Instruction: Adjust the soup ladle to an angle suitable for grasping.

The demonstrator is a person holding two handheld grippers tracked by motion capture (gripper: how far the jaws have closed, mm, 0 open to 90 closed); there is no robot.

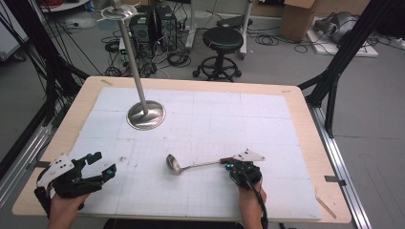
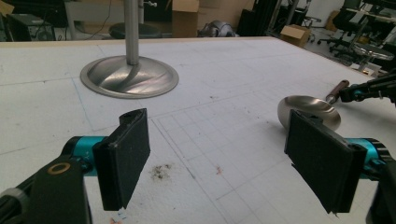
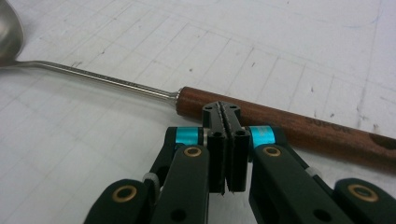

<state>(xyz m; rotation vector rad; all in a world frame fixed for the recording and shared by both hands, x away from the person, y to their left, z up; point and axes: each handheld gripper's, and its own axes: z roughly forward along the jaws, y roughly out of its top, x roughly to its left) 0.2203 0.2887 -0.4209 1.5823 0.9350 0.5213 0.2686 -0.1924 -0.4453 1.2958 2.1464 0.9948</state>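
1. Nearest the lens in the right gripper view, the right claw [image 3: 226, 109] has its two black jaws pressed flat together, clenched with nothing between them.
2. The tips of that claw lie against the near side of the reddish-brown wooden handle of a long steel ladle [image 3: 285, 122]; the handle runs crosswise just beyond the tips, and whether they truly touch it or only overlap it cannot be told.
3. From the handle's end ahead and to the left of the right claw, the thin steel shaft stretches on to the rounded bowl.
4. In the high view the ladle [image 1: 193, 165] lies flat on the white gridded surface [image 1: 215, 119], its bowl well off to the left of the right claw [image 1: 235, 165] and its handle end at that claw.
5. The left claw [image 2: 219, 154] is released, its jaws spread wide with bare surface between them.
6. The ladle's shiny bowl sits just beyond the left claw's right-hand jaw, apart from it.
7. A silver metal stand with a round dished base and an upright pole [image 2: 129, 74] is farther ahead of the left claw, toward its left-hand jaw.
8. In the high view the left claw [image 1: 102, 167] is at the near left part of the surface, well apart from the right claw.
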